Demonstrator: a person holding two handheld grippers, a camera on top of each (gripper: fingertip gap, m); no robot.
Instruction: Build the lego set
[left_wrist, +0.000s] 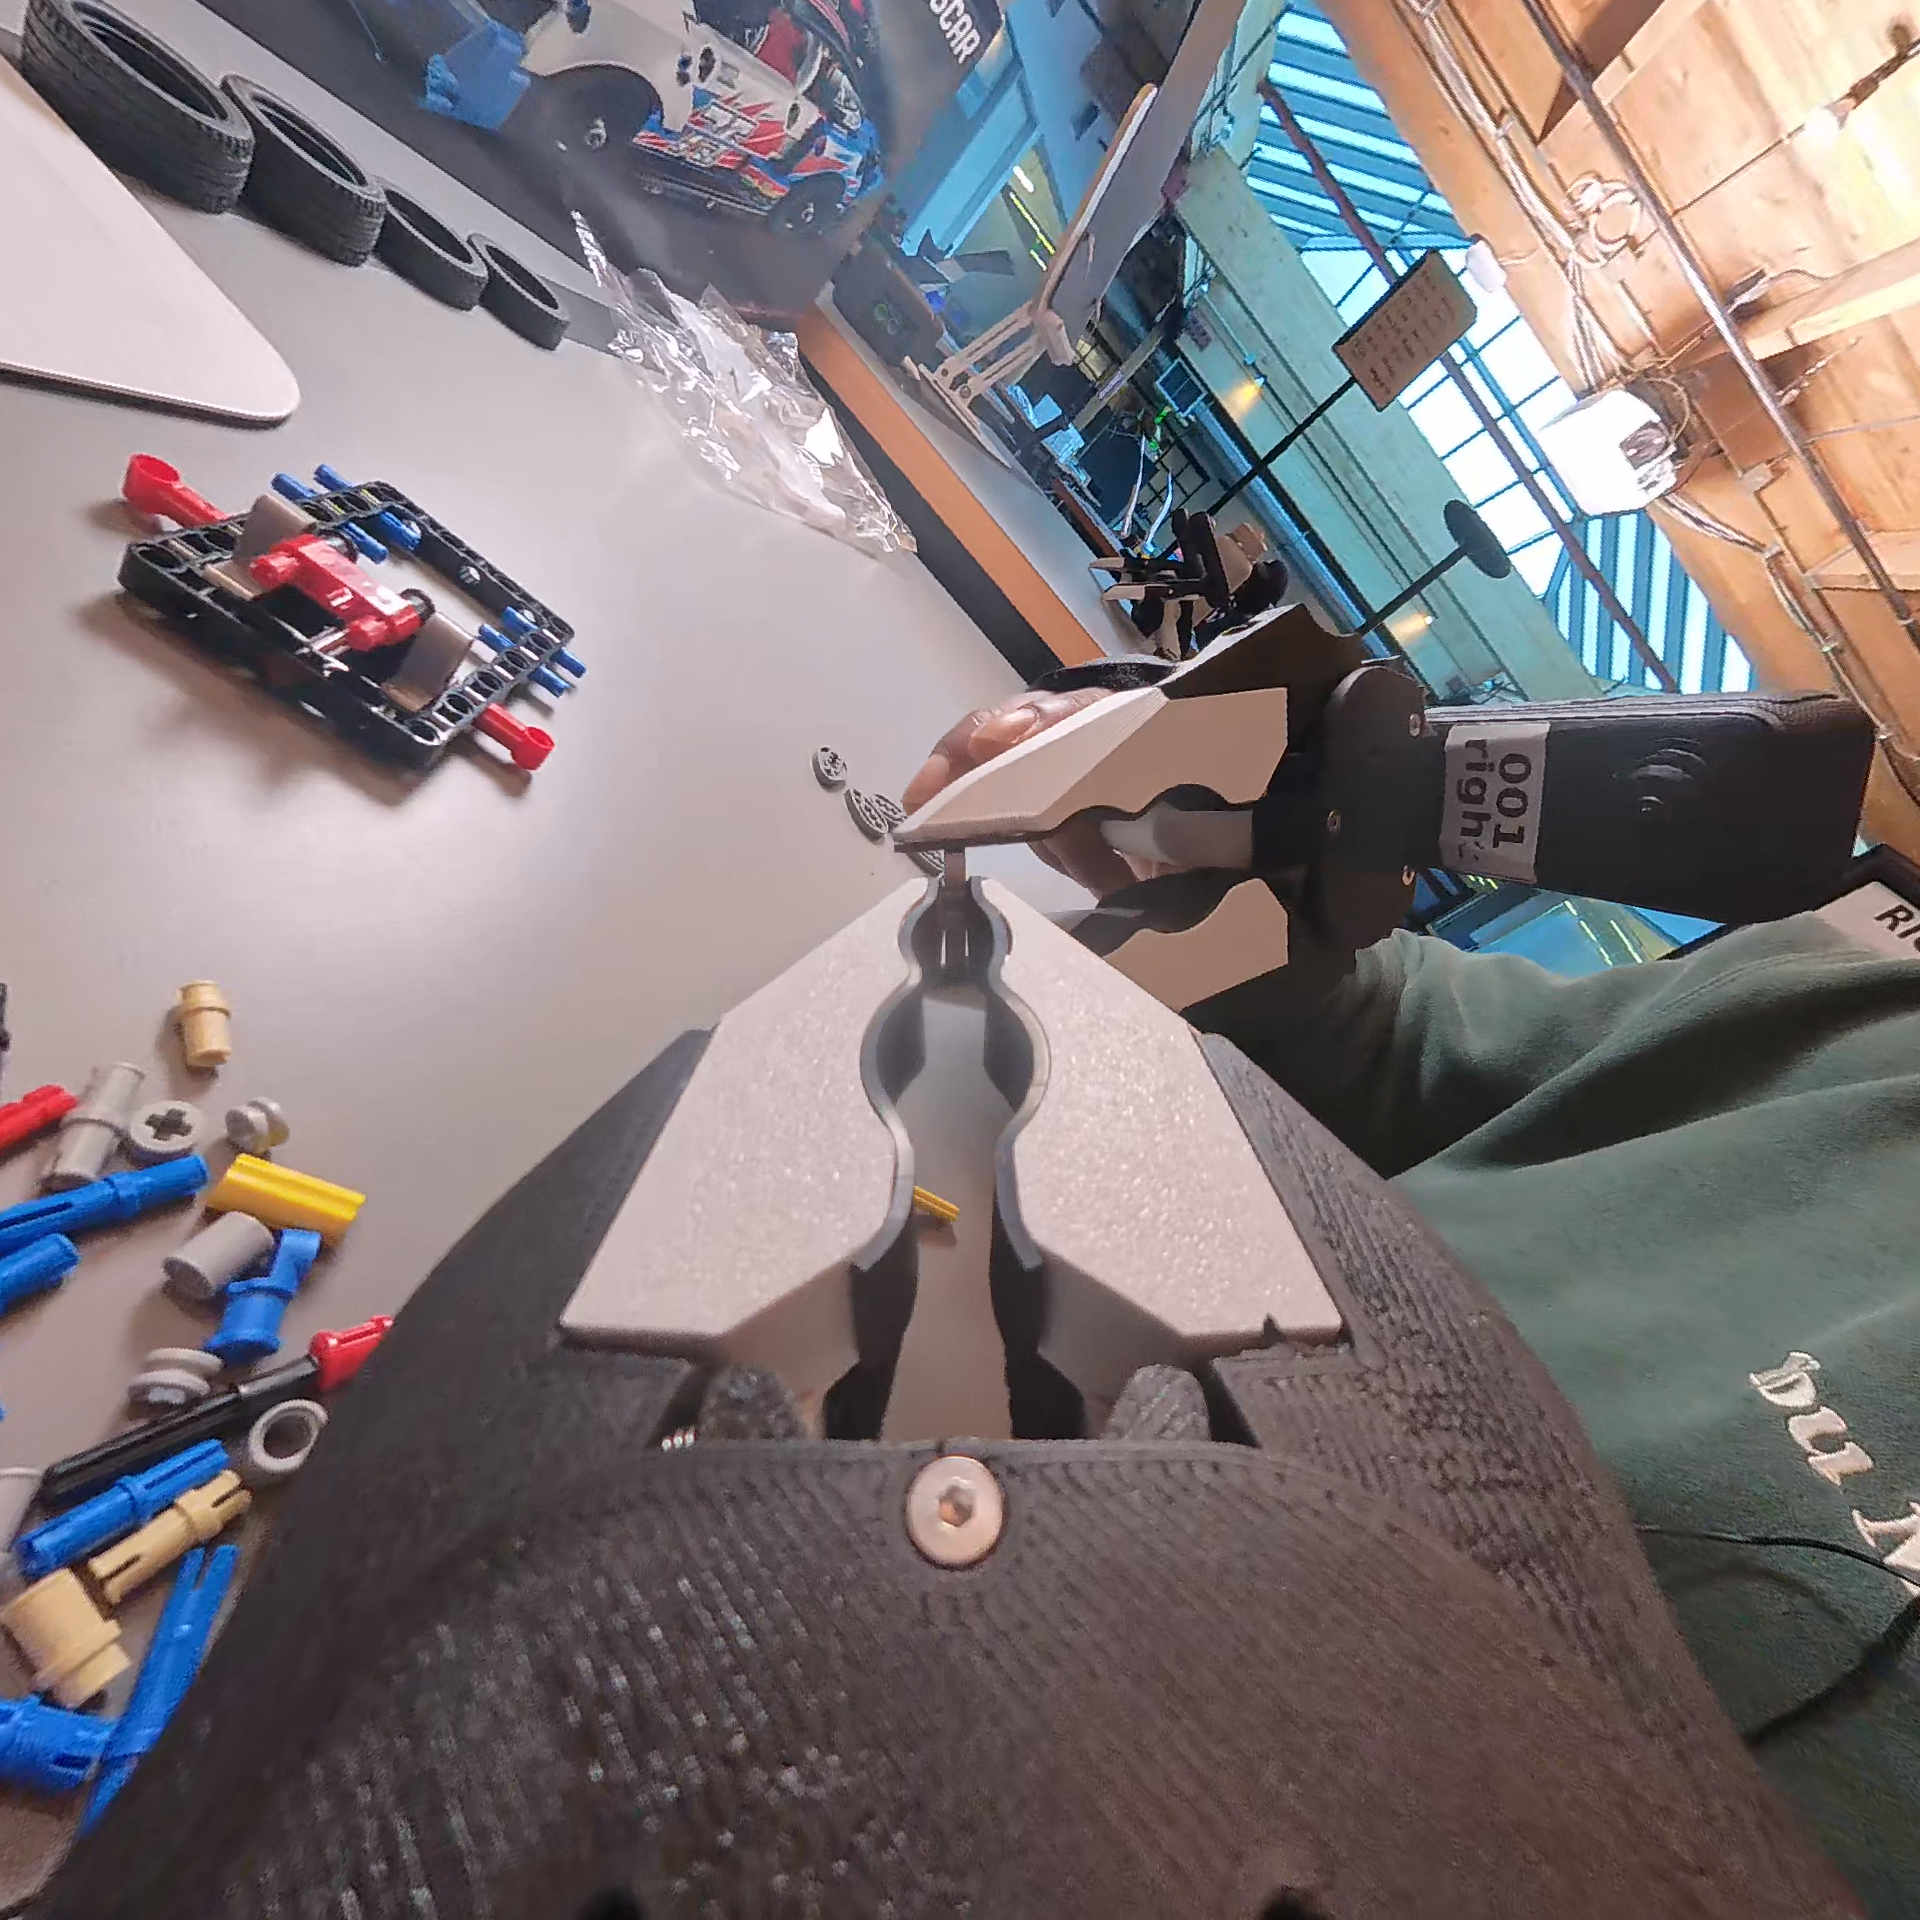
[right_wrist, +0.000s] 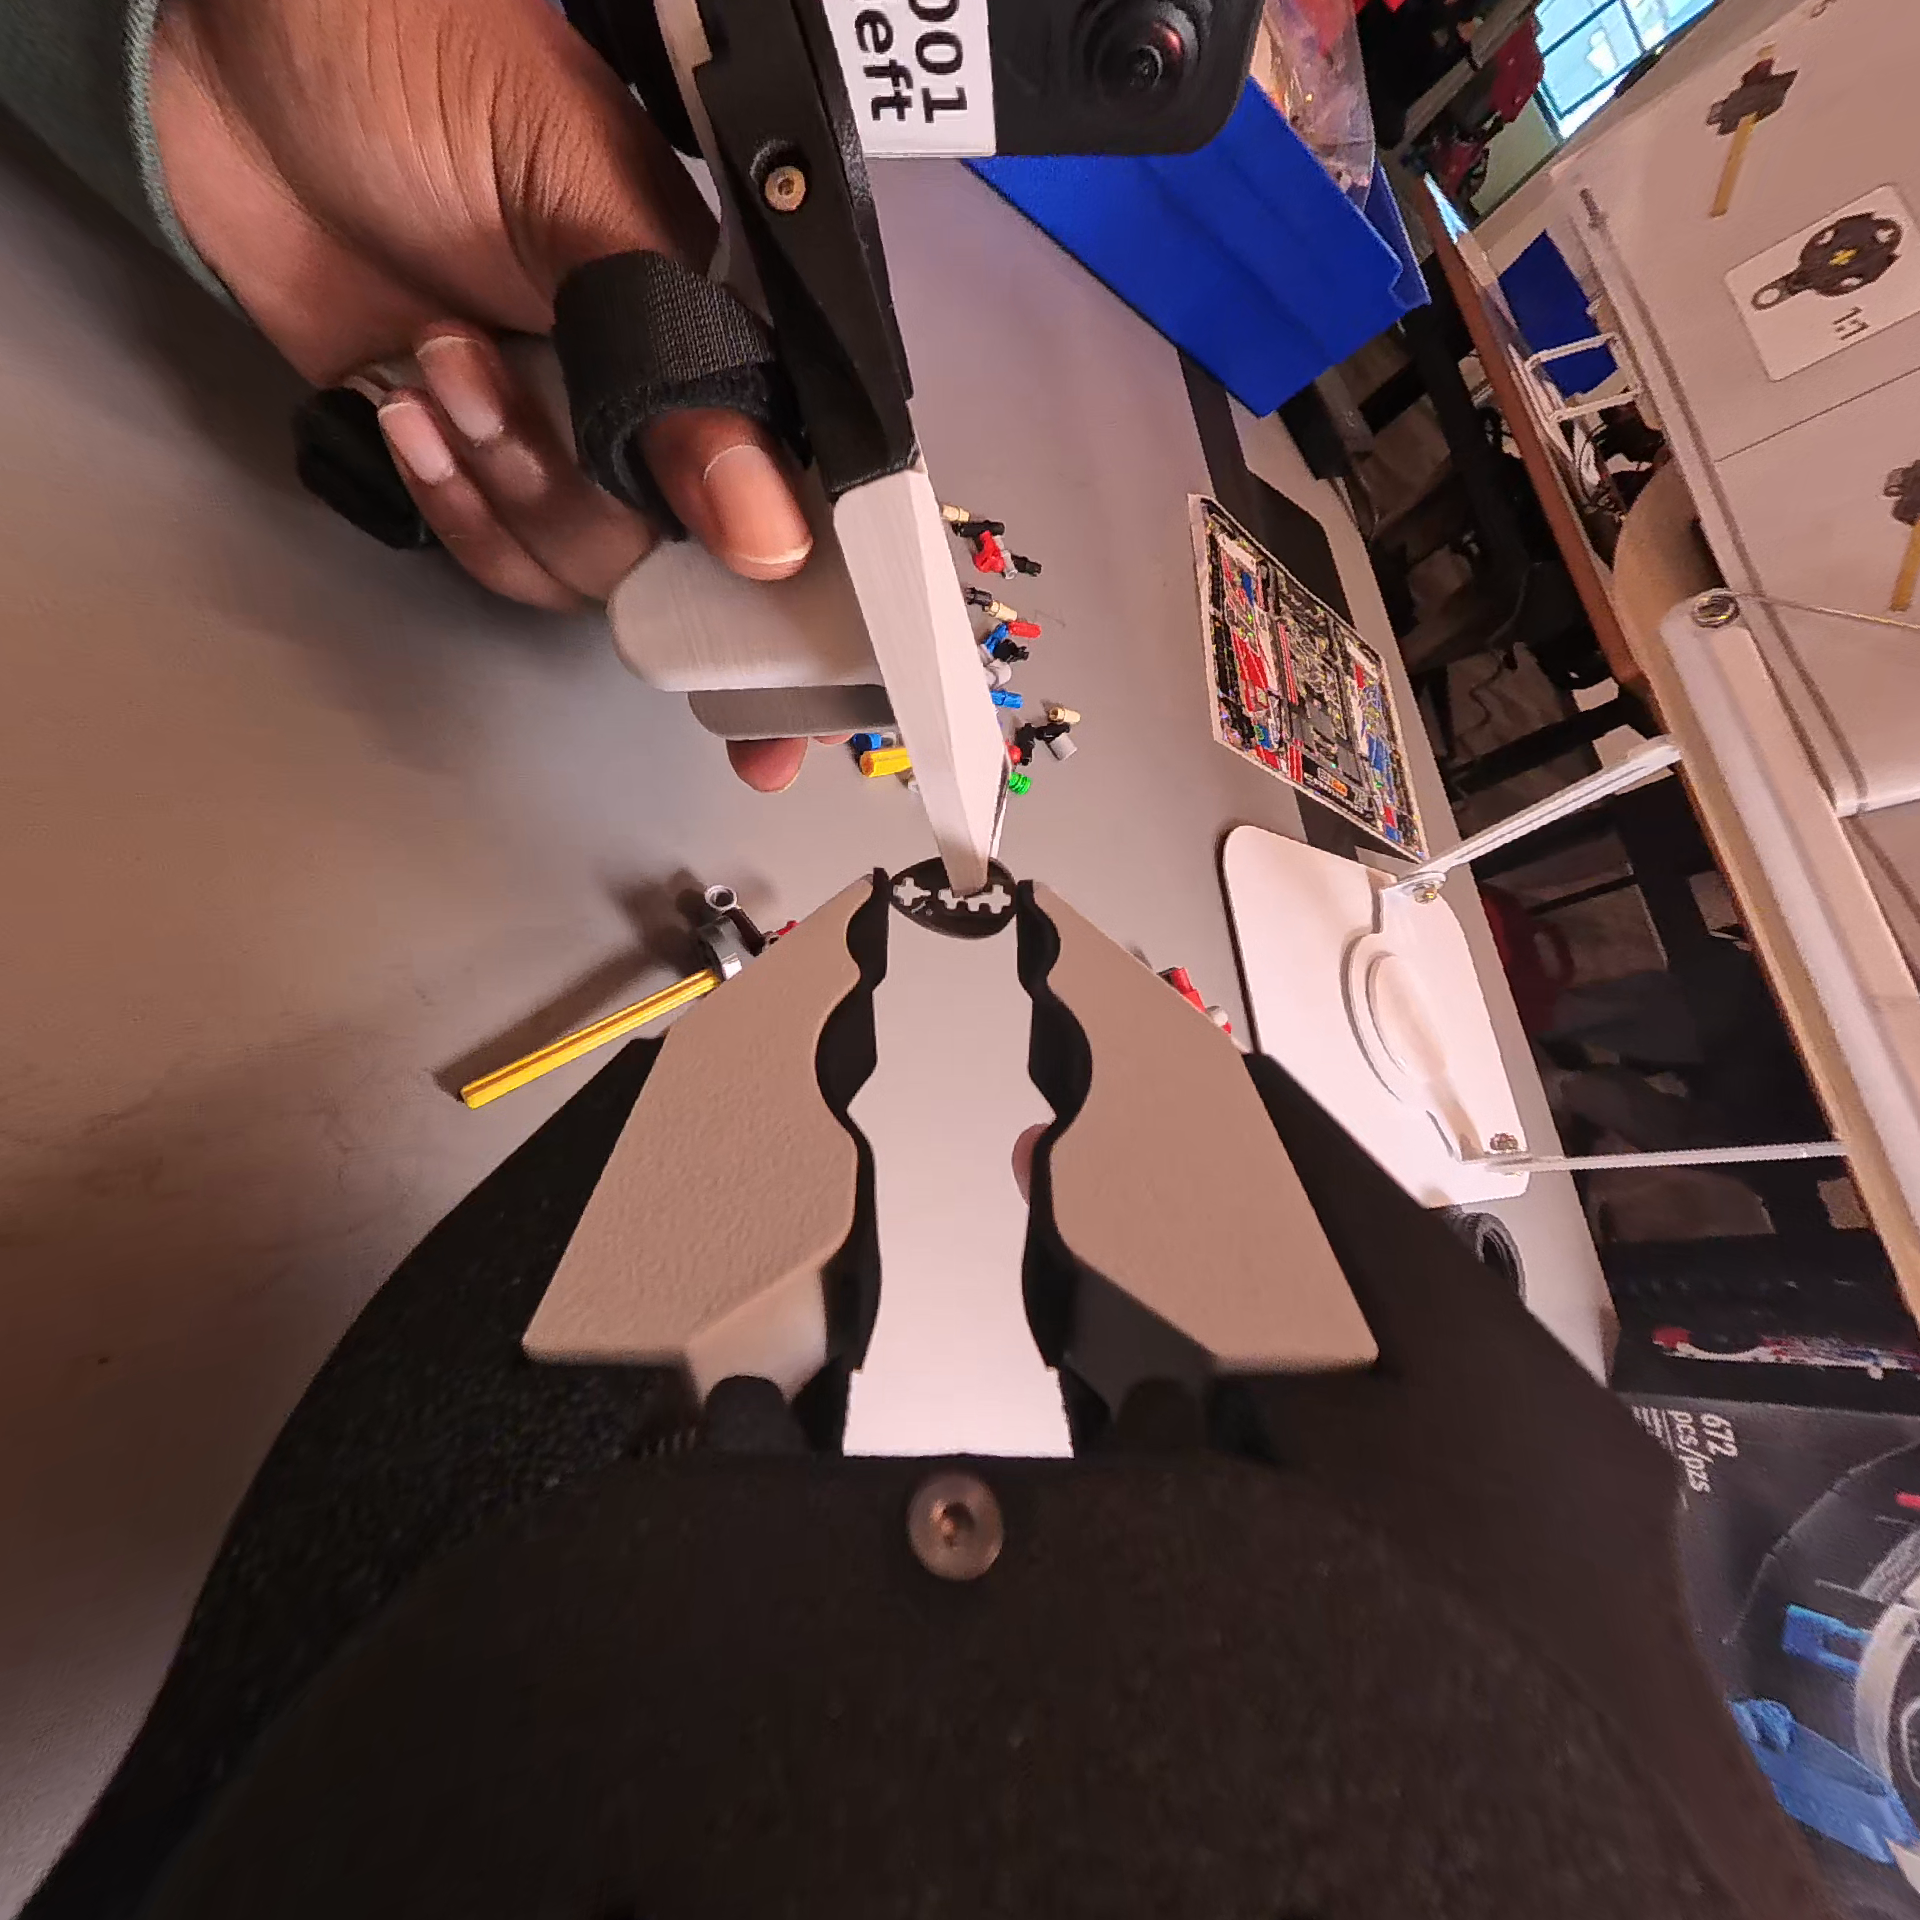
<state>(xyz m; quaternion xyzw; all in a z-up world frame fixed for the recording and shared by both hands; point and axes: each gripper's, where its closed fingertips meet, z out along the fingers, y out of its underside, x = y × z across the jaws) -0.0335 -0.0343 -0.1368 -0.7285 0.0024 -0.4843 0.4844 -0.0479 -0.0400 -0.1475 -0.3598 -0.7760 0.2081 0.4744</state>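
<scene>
My right gripper is shut on a flat black round piece with cross-shaped holes. My left gripper is shut on a small dark pin and holds it against that piece's middle. In the right wrist view the left gripper comes down from above onto the piece. In the left wrist view the right gripper comes in from the right, its tips meeting mine just above the table. A black frame with red and blue parts lies on the table to the left.
Loose blue, red, tan and grey pins lie at the near left. Several tyres, a clear bag and the set's box are at the back. A yellow axle, a white stand and a printed sheet flank my right gripper. The tips of both grippers are at nearly the same place.
</scene>
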